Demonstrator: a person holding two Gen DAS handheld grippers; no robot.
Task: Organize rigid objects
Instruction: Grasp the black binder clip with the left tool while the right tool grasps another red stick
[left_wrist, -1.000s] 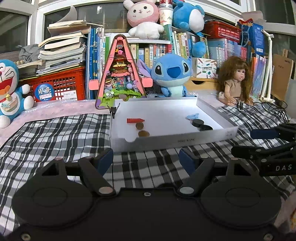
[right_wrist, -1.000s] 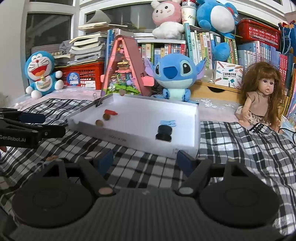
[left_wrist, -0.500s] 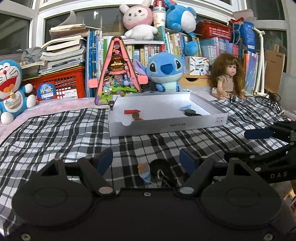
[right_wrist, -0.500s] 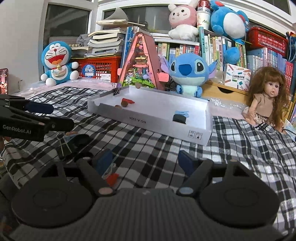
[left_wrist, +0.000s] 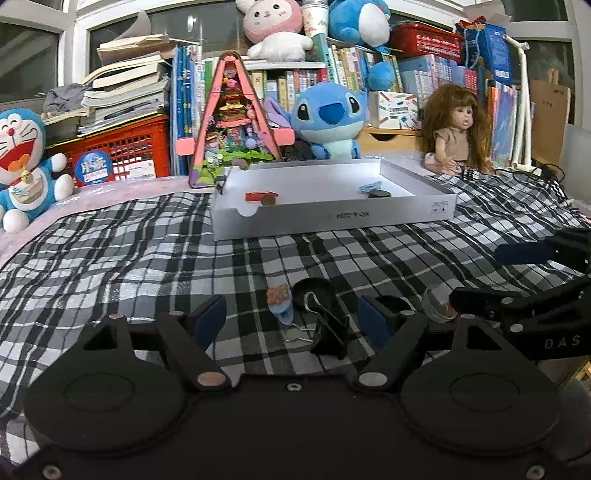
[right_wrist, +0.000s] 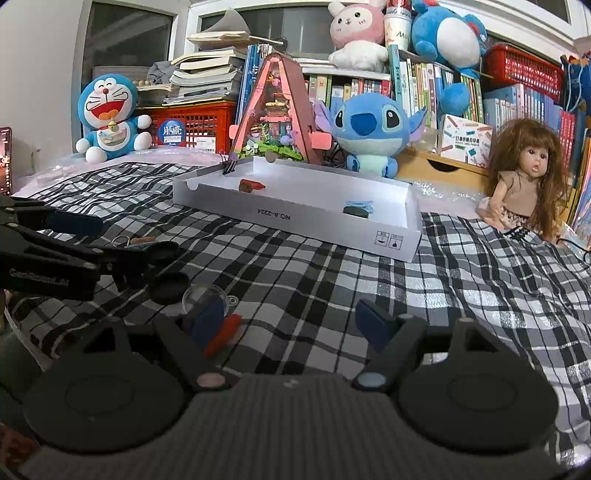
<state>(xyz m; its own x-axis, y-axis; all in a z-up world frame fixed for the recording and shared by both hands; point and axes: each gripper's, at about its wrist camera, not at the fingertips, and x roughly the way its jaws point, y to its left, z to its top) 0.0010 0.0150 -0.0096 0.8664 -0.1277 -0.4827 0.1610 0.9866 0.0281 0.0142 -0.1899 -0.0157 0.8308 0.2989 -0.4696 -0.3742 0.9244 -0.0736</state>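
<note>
Small things lie on the black-and-white checked cloth (left_wrist: 110, 258), well apart from the shallow white cardboard tray (left_wrist: 332, 221). The left gripper (left_wrist: 293, 319) is closing slowly, with the black metal binder clip (left_wrist: 327, 328) between its jaws, not pinched yet. It should be squeezed squarely. The right gripper (right_wrist: 291, 325) is held wide apart, empty.

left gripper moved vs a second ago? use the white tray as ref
Yes. The left gripper has backed away from the white tray and dipped: the tray sits farther and higher in its view, and a black binder clip now shows between its fingers.
</note>
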